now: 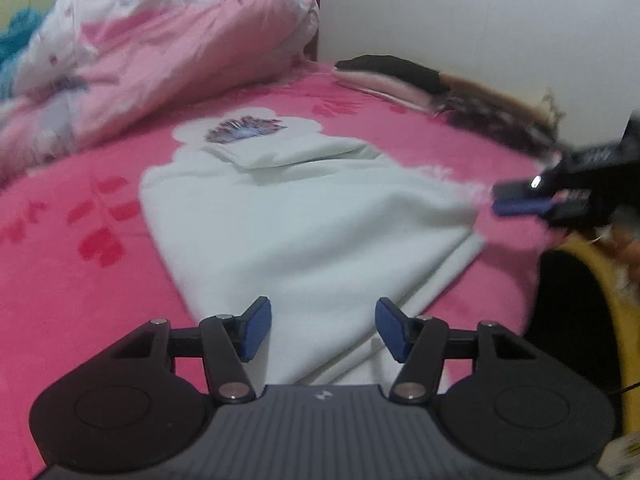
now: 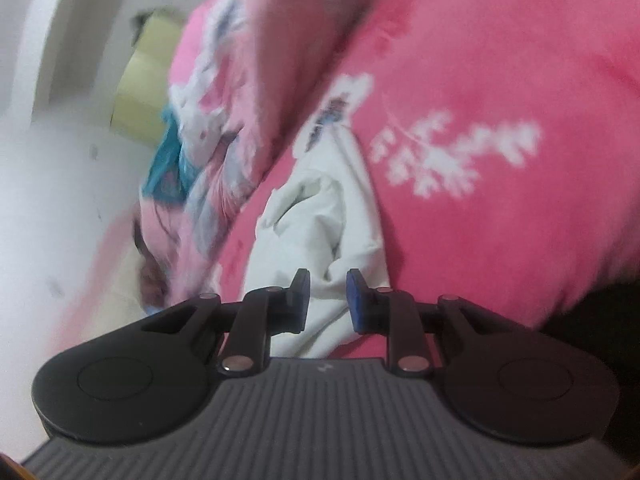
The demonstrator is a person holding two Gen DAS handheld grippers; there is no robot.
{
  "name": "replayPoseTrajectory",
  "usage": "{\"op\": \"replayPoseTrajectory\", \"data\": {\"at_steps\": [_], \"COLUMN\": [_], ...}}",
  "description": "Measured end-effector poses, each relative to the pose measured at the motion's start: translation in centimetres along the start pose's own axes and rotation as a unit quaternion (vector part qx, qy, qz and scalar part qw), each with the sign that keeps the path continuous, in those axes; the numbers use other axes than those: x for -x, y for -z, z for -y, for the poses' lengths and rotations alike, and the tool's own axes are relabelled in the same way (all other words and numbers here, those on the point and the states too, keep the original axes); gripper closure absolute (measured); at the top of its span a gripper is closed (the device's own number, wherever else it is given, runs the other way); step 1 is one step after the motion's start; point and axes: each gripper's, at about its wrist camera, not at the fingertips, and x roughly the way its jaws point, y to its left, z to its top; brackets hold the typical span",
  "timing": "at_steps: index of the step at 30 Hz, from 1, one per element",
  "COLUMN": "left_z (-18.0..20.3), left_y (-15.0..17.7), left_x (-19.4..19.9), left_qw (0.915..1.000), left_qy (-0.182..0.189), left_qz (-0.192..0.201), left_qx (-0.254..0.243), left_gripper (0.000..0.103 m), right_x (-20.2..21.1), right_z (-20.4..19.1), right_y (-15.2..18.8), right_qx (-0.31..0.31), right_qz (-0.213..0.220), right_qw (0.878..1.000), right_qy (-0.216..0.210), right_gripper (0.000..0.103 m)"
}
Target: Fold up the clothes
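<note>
A single white cotton garment (image 1: pixel 304 216) lies partly folded on a bright pink bedspread printed with leaf sprigs (image 1: pixel 80 216), its fabric smooth across the middle, with one narrow folded edge along its right side and a small folded flap at the far end. Its long axis runs away from the left wrist camera, the near end pointing toward the left gripper (image 1: pixel 323 330) and the far flap toward a white flower motif (image 1: pixel 248 126) on the spread. Two grippers are in view. The left one hangs over the garment's near end, blue pads spread wide and holding nothing. The right gripper (image 2: pixel 328 300), seen blurred in its own view, has its fingers parted with white cloth (image 2: pixel 320 224) between and beyond them; whether they touch it cannot be told. One rumpled pink floral quilt (image 1: pixel 160 52) is heaped at the far left.
</note>
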Motion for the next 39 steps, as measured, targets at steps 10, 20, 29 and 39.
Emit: {"op": "replayPoseTrajectory", "data": {"at_steps": [10,20,29,39], "left_z": [0.0,-2.8,-7.8,-9.7], "left_y": [0.8,0.2,1.4,2.5], "left_x": [0.5,0.6,-1.8,-2.2], "left_qw": [0.9995,0.9968,0.9851,0.9772], "left_qy": [-0.018,-0.03,0.03,0.073], "left_qz": [0.018,0.038,0.013,0.012], "left_qx": [0.019,0.063,0.169,0.199], "left_gripper": [0.048,0.048,0.045,0.042], "right_x": [-5.3,-13.4,-21.0,-23.4], "right_z": [-1.9,-9.7,-10.6,2.8], "right_y": [-4.1,-6.5,-7.4,-17.0], "right_qx": [0.084,0.349,0.443,-0.005], "right_qz": [-0.026,-0.062,-0.127,-0.108], "right_qw": [0.996,0.935,0.887,0.994], "right_qy": [0.004,0.007,0.025,-0.012], "right_gripper": [0.083,0.072,0.098,0.094]}}
